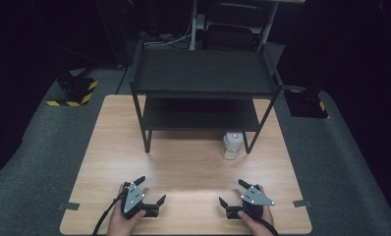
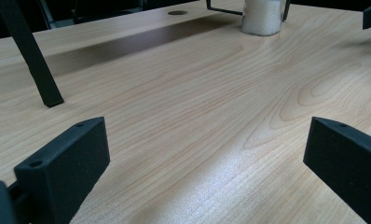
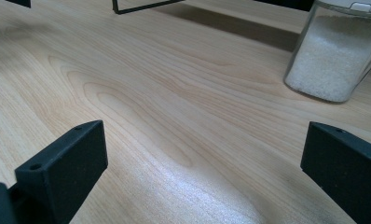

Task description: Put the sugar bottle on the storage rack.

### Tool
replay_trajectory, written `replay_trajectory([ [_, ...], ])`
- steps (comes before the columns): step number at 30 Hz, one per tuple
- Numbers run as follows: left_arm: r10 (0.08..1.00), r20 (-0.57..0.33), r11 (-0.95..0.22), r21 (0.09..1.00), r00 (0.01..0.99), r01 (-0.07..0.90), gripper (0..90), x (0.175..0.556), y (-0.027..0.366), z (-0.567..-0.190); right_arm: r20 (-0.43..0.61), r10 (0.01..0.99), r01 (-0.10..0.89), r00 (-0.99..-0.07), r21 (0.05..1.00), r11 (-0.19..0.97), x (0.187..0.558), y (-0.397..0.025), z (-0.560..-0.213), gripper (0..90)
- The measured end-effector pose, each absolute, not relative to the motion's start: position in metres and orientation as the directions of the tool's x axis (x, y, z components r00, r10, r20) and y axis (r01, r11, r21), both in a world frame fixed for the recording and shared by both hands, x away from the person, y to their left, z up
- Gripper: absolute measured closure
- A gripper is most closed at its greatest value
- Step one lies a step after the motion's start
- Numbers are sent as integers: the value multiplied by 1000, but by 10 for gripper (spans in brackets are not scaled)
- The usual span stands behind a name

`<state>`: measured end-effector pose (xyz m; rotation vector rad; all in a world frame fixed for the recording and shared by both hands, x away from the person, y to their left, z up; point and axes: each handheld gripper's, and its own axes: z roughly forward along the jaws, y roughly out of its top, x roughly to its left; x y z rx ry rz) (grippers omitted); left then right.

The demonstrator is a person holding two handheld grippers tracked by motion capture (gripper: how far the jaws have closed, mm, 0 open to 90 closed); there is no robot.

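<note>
A clear jar of white grains (image 1: 232,145) stands on the wooden table (image 1: 183,167) by the front right leg of a black two-tier shelf (image 1: 203,78). The same jar (image 3: 335,56) sits at the upper right of the right gripper view, and the jar (image 2: 264,17) shows far off in the left gripper view. My left gripper (image 1: 151,191) rests near the table's front edge, open, nothing between its jaws. My right gripper (image 1: 233,192) sits to its right, also open and holding nothing. Both lie well short of the jar.
The shelf's black legs (image 2: 34,56) stand on the table's back half. Grey carpet (image 1: 31,147) surrounds the table. Black stands with yellow-black tape (image 1: 75,91) sit on the floor at left and right. Tape tabs (image 1: 68,206) mark the table's front corners.
</note>
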<state>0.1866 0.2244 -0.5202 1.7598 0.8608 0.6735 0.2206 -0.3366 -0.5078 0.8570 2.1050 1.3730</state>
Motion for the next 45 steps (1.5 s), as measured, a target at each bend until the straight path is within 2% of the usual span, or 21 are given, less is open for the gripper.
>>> replay_trajectory([
  [32,799,51,-242,939,599,243,5,189,224,-518,-69,721,227,-690,925,306,219,-336,-509,0],
  [45,798,52,-245,938,600,244,5,189,224,-517,-46,738,221,-673,940,260,219,-338,-508,0],
])
